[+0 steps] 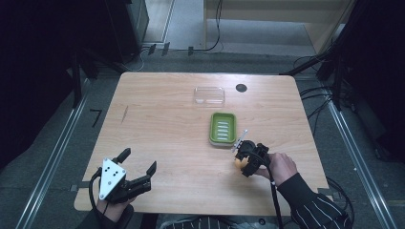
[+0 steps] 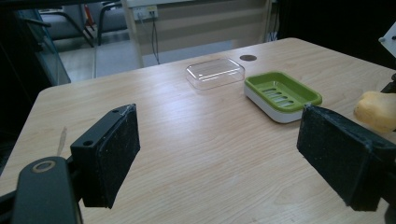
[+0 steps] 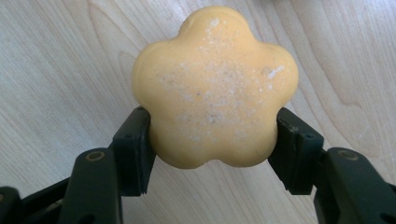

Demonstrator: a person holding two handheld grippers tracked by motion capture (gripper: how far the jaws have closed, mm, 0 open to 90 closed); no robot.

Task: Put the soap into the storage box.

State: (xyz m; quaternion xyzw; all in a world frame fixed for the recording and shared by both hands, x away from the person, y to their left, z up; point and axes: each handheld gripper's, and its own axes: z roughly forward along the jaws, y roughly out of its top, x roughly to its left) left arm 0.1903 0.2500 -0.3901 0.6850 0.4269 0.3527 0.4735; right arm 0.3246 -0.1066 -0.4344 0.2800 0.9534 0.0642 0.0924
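Soap (image 3: 215, 88) sits clamped between the right gripper (image 3: 212, 144) jaws; left gripper (image 2: 219, 158) jaws gape wide.

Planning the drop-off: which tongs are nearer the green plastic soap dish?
Right. The right tongs, shut on the yellow flower-shaped soap, sit just beside the green plastic soap dish; the left tongs stand open far across the table.

Both handheld tools are matte black two-jaw units with flat rubbery pads and round screw bosses: the left gripper (image 1: 139, 168) carries a grey three-cornered plate, the right gripper (image 1: 244, 157) trails a black cable past a dark white-pinstriped sleeve (image 1: 313, 209).
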